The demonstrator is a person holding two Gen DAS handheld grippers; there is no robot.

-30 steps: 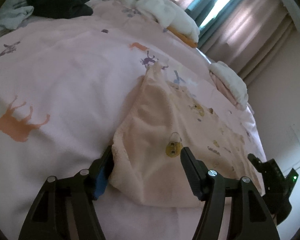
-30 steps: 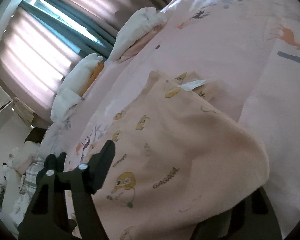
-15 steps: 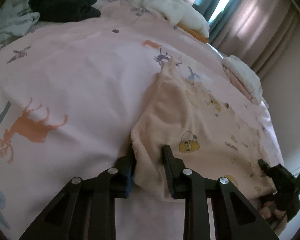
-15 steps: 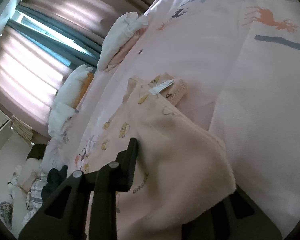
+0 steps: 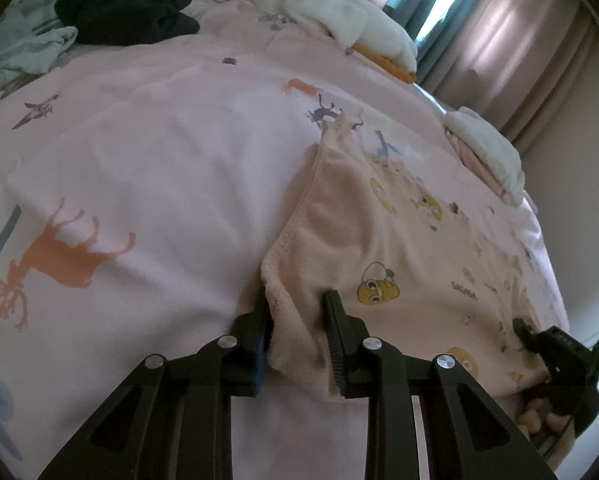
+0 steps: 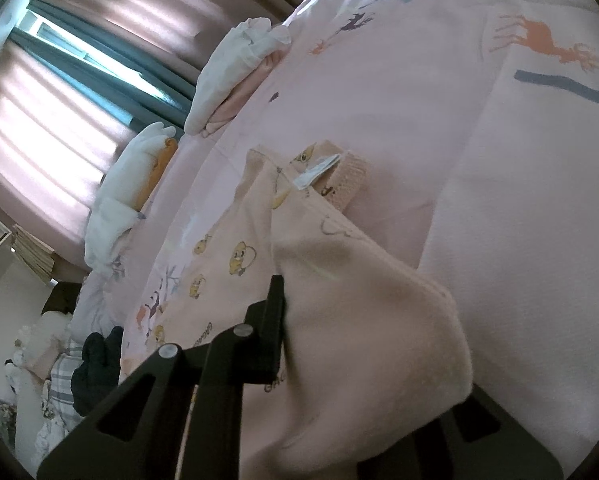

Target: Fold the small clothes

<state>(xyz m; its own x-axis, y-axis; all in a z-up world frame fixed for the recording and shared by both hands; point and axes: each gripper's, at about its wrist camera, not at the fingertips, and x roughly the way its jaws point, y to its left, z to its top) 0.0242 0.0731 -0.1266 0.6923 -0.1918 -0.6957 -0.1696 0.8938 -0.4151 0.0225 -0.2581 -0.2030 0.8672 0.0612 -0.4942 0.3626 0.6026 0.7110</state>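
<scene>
A small peach garment [image 5: 399, 240] printed with yellow cartoon chicks lies on the pink bedspread [image 5: 159, 160]. My left gripper [image 5: 297, 316] is shut on its near left corner. My right gripper [image 6: 363, 344] is shut on the other near corner of the garment [image 6: 339, 280], whose fabric drapes over and hides the right finger. The right gripper also shows at the lower right of the left wrist view [image 5: 555, 352]. A white label [image 6: 317, 168] lies at the garment's far end.
A black garment [image 5: 123, 12] and plaid bedding [image 5: 23, 52] lie at the far left. White and orange folded clothes [image 5: 347, 28] and a white and pink stack [image 5: 483, 148] sit along the bed's far edge by the curtains [image 5: 499, 32].
Both grippers closed onto the garment's near corners; the left jaws narrowed from wide open to pinching the fabric. Both views have drawn slightly back and the fabric bunched up.
</scene>
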